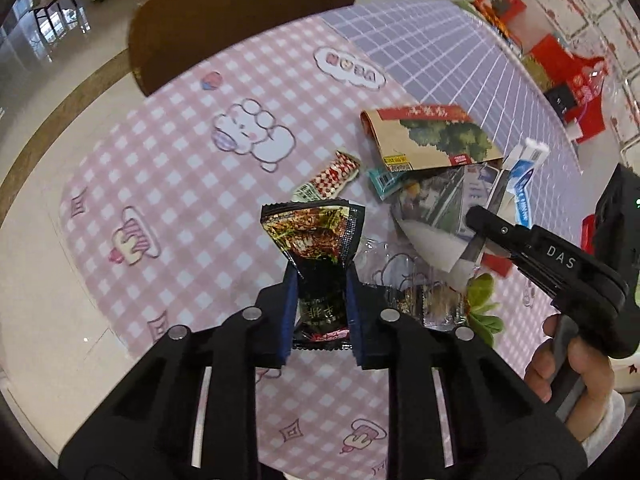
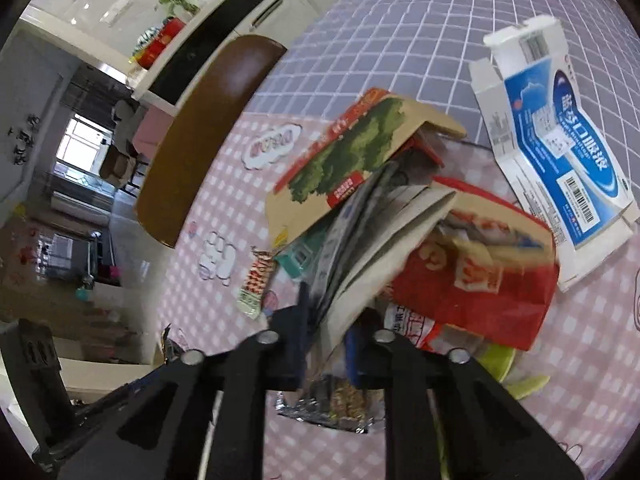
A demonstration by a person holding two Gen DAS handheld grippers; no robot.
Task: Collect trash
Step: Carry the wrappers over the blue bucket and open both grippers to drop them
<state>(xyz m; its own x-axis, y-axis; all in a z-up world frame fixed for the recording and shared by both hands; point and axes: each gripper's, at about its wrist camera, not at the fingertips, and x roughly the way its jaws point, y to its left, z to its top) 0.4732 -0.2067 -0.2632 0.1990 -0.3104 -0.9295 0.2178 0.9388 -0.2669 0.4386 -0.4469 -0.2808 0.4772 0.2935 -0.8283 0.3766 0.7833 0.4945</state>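
My left gripper (image 1: 322, 312) is shut on a black snack wrapper (image 1: 316, 236) and holds it above the pink checked tablecloth (image 1: 160, 168). My right gripper (image 2: 326, 344) is shut on a folded grey-and-white paper leaflet (image 2: 372, 236); in the left wrist view it (image 1: 476, 220) pinches that leaflet (image 1: 436, 216) at the right. The trash pile around it holds a brown paper bag with a tree print (image 1: 432, 136) (image 2: 352, 160), a red snack bag (image 2: 480, 280), a flattened blue-and-white box (image 2: 560, 152) (image 1: 524, 172) and a small red-white checked wrapper (image 1: 332, 176) (image 2: 256, 280).
A brown chair back (image 1: 240, 12) (image 2: 208, 132) stands at the table's far edge. A silver foil wrapper (image 2: 332, 404) and a green leaf-shaped piece (image 1: 484, 300) lie below the right gripper. Red boxes (image 1: 568, 68) stand at the far right on the purple checked cloth (image 1: 440, 48).
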